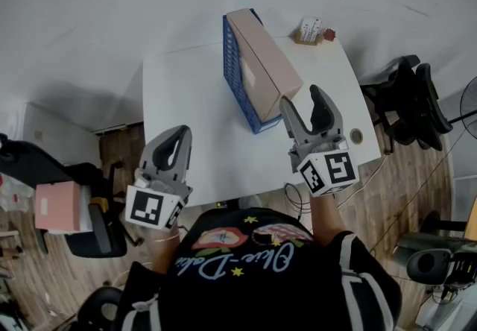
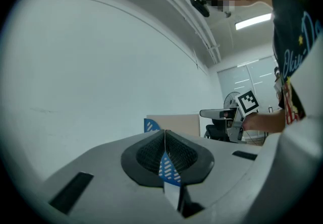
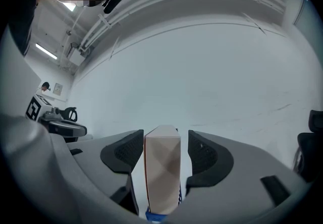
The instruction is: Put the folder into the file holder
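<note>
A beige folder (image 1: 264,61) stands inside the blue file holder (image 1: 235,68) on the white table (image 1: 186,113). My right gripper (image 1: 302,102) is open just behind the folder's near end. In the right gripper view the folder (image 3: 162,172) fills the space between the jaws of the right gripper (image 3: 165,137), with a thin gap on each side, and a bit of the blue holder (image 3: 154,215) shows below it. My left gripper (image 1: 175,143) hovers at the table's near left edge, shut and empty. The left gripper (image 2: 165,134) looks toward the holder (image 2: 151,125) and folder (image 2: 174,124).
A small box of items (image 1: 311,29) and a red thing (image 1: 329,35) sit at the table's far right corner. A round cable hole (image 1: 356,136) lies near the right edge. Black office chairs (image 1: 406,98) stand to the right. To the left stand another chair (image 1: 82,203) and a pink box (image 1: 56,206).
</note>
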Action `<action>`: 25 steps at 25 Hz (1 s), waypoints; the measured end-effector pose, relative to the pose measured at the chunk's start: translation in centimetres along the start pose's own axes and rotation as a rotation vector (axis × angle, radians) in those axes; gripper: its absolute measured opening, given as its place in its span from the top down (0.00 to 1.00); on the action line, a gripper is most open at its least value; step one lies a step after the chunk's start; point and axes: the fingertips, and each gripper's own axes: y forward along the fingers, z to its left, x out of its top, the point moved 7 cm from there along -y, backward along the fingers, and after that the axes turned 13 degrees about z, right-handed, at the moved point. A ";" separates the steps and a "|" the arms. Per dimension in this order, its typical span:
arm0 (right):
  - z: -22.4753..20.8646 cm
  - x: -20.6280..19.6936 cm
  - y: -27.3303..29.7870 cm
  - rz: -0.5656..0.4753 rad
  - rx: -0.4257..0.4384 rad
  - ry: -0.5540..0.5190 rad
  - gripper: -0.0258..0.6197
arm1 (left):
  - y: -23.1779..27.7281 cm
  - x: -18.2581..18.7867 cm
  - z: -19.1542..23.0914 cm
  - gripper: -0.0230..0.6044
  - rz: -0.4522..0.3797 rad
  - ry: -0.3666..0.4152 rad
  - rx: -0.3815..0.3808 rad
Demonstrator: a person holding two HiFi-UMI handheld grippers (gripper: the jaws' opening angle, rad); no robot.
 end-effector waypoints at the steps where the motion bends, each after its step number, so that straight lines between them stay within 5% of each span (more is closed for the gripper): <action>1: 0.0 -0.1 -0.4 0.005 -0.002 0.000 0.54 | 0.3 0.1 -0.2 0.96 -0.004 0.002 -0.014; 3: 0.0 -0.3 -1.2 0.018 -0.006 0.003 0.55 | 0.9 0.2 -0.7 0.96 -0.009 0.009 -0.043; 11: -0.5 -1.8 -4.3 0.064 -0.057 0.024 0.91 | 3.1 0.7 -3.0 0.96 -0.005 0.035 -0.155; 25: -0.5 -2.6 -5.3 0.090 -0.028 0.031 0.96 | 3.9 0.9 -4.2 0.96 -0.001 0.053 -0.181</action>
